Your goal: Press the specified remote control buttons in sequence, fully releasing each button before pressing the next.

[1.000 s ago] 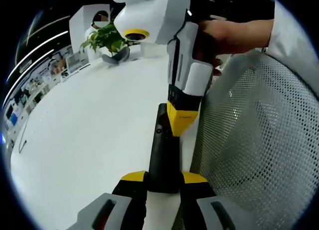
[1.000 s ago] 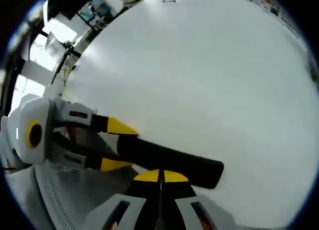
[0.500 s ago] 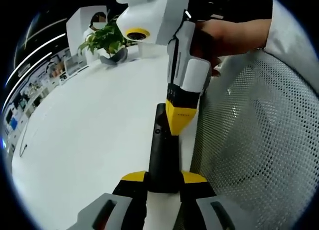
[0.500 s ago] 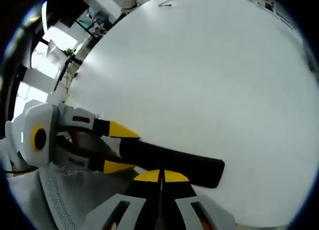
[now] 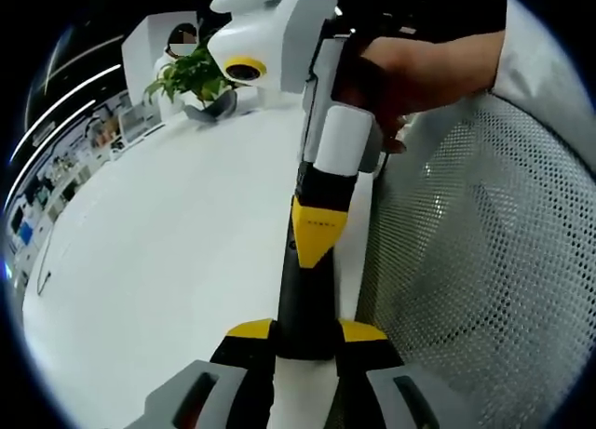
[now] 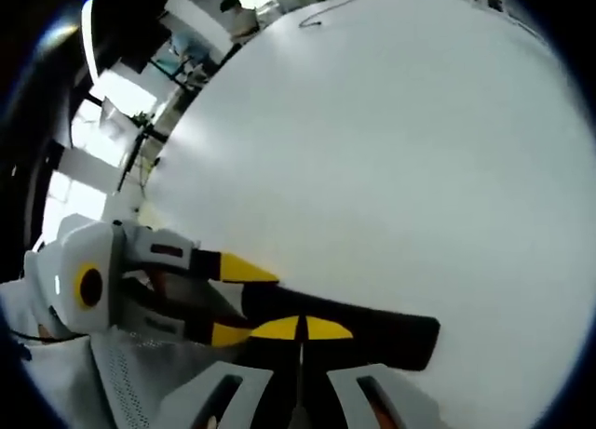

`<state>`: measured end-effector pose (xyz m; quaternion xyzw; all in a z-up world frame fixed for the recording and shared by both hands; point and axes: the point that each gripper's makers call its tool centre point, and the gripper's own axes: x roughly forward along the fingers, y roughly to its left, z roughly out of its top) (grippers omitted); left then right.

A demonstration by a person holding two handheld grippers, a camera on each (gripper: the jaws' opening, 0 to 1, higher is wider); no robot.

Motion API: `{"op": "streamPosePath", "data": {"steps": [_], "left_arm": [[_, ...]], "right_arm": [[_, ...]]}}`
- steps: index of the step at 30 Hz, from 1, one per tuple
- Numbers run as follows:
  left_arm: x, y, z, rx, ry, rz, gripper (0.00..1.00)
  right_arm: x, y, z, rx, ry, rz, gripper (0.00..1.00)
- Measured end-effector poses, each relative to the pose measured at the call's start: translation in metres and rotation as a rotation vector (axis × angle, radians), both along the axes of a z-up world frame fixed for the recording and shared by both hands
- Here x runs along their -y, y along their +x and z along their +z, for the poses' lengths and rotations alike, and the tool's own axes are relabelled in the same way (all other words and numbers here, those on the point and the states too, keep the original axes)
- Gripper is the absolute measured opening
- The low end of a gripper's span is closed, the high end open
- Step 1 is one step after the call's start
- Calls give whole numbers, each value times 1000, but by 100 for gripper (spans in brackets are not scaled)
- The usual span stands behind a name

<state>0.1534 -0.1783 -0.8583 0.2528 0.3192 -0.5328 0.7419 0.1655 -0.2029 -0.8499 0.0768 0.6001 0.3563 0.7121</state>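
The black remote control (image 5: 305,289) lay on the white surface (image 5: 168,261), clamped at its near end between the left hand-held gripper (image 5: 305,331) jaws. The right hand-held gripper (image 5: 317,238), jaws together, came down with its yellow tip over the remote's upper face. A mesh chair back (image 5: 475,261) stood just beside the surface edge; a potted plant (image 5: 197,75) sat well apart.

In the right gripper view, the right hand-held gripper (image 6: 301,328) covered the remote control (image 6: 372,327) middle.

No legible text, labels or numbers on anything.
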Motion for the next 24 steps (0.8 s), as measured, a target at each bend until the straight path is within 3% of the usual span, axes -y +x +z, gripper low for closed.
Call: {"op": "streamPosePath", "data": {"steps": [15, 24], "left_arm": [[0, 0, 0, -13, -14, 8, 24], [0, 1, -1, -17, -20, 12, 24]], "right_arm": [[6, -1, 0, -82, 66, -92, 0], [-1, 2, 2, -60, 72, -76, 0]]}}
